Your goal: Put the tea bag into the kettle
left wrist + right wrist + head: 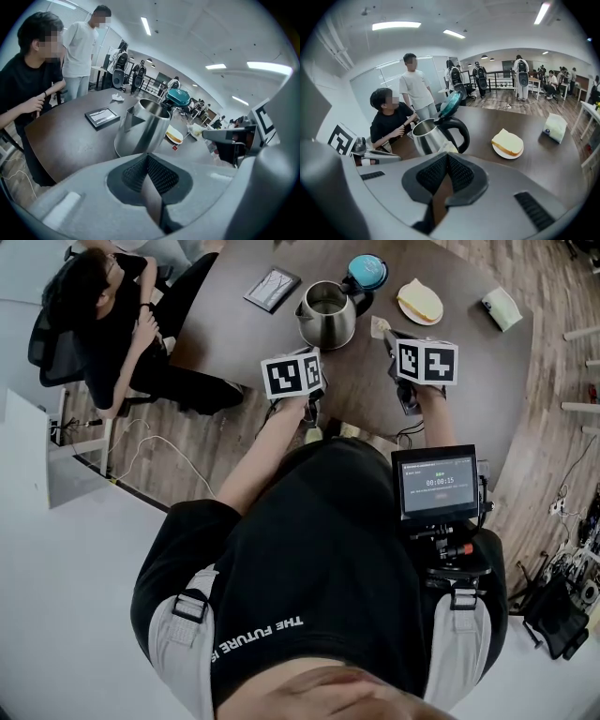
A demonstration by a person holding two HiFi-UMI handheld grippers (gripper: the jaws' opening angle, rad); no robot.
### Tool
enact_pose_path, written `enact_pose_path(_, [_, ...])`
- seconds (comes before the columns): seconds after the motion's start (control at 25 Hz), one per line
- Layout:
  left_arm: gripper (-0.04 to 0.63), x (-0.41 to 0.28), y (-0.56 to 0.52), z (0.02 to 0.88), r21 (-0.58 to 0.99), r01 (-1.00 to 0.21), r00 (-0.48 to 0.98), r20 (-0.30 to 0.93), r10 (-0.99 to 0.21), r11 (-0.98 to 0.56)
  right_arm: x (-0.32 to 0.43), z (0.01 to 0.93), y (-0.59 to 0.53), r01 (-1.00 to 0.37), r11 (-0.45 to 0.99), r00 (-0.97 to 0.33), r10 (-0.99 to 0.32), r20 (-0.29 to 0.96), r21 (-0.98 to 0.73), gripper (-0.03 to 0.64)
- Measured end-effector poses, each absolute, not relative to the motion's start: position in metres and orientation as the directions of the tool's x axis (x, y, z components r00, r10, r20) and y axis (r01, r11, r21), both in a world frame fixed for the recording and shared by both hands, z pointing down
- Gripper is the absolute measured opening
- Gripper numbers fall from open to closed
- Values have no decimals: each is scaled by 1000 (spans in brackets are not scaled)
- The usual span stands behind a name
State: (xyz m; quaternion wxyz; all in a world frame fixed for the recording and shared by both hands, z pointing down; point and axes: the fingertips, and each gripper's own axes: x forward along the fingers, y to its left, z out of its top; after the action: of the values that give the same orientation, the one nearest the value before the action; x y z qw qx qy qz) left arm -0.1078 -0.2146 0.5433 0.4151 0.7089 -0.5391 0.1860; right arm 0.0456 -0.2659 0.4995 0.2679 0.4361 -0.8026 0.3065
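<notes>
- Right gripper: jaws closed together, pinching the tea bag at the very tip. The pale bag sticks out past the pads.
- Tea bag is off the tabletop, just beside the kettle on its handle side. It is outside the kettle mouth and not touching the steel wall.
- Kettle: steel, upright, toward the middle of the tabletop. Its teal lid is hinged up, the mouth open, and the black handle faces the plate.
- Left gripper: jaws closed, nothing between them. It hangs over the near edge of the tabletop, pointing at the kettle and apart from it.
- Plate with a slice of bread sits past the kettle, toward the far right edge.
- Tissue pack is near the right edge.
- Dark framed tablet lies flat toward the left edge, beside the kettle.
- Seated person at the left edge. A standing person is behind.
</notes>
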Motion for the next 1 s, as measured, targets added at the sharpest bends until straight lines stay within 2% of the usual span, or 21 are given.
enact_pose_path(0.6, [0, -136, -204, 524, 389, -921, 288, 683, -672, 1, 6, 425, -289, -799, 545, -574, -569, 589, -252, 9])
enact_pose_path(1.0, [0, -158, -183, 510, 382, -921, 222, 678, -701, 77, -35, 410, -276, -720, 643, -654, -503, 565, -261, 9])
